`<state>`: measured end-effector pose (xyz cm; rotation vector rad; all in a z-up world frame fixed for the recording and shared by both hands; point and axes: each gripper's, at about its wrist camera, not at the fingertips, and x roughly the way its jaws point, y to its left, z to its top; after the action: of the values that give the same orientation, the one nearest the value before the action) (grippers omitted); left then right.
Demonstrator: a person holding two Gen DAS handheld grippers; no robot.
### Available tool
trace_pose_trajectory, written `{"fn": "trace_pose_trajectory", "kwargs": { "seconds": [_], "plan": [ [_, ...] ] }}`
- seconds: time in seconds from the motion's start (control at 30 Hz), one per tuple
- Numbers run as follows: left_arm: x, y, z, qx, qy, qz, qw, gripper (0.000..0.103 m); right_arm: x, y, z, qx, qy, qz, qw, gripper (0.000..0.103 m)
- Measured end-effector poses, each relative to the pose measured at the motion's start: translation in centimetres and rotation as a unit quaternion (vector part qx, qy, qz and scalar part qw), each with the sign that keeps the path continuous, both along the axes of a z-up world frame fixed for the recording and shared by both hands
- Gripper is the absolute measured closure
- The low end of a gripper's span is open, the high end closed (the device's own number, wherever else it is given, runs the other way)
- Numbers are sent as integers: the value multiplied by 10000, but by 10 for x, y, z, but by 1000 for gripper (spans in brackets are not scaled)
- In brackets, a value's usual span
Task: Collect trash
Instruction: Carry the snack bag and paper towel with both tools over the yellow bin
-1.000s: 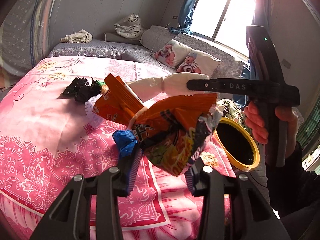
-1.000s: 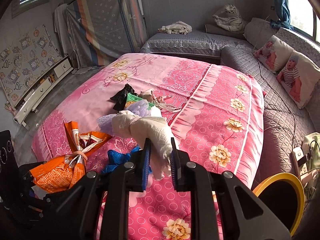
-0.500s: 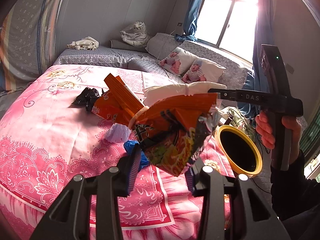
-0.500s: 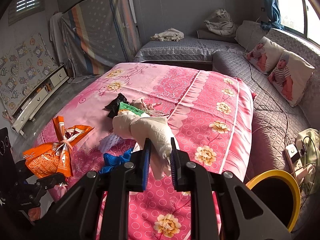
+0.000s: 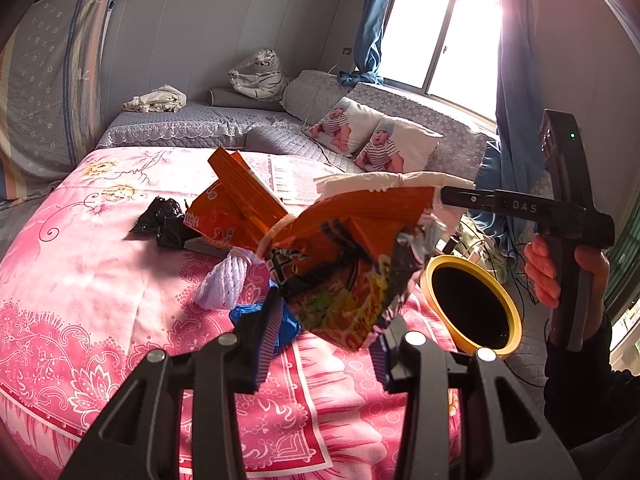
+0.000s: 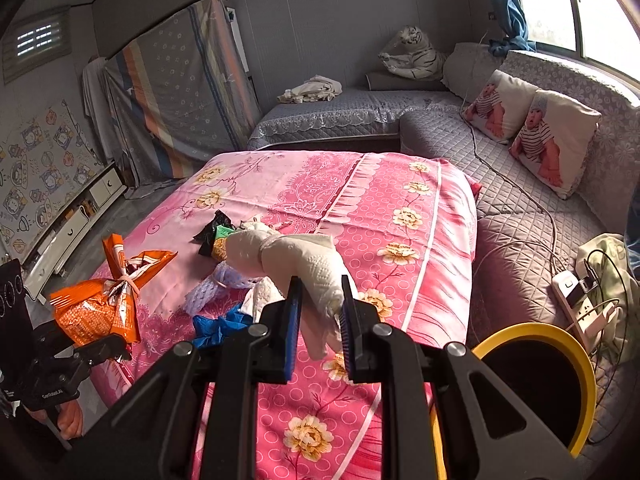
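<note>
My left tongs [image 5: 324, 344] gripping orange snack bag [image 5: 340, 272] — holding it up over pink bed [image 5: 100, 280]. My right tongs [image 6: 320, 320] clenching white paper wad [image 6: 304, 264], also in air above bed. Yellow-rimmed bin [image 6: 532, 380] standing just beside bed edge — blue glove [image 6: 216, 328], white net [image 5: 224, 280], black wrapper [image 5: 164, 220] lying on cover.
</note>
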<state>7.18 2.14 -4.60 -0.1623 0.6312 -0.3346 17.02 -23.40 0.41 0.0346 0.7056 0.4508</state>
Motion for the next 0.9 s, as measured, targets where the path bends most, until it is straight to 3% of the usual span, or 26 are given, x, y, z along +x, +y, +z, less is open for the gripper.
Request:
{"fn": "trace_pose_trajectory", "kwargs": {
  "seconds": [0.9],
  "plan": [
    [43, -109, 17, 245, -126, -1258, 9917, 65, -20, -121, 7, 471, -157, -1214, 9914, 86]
  ]
}}
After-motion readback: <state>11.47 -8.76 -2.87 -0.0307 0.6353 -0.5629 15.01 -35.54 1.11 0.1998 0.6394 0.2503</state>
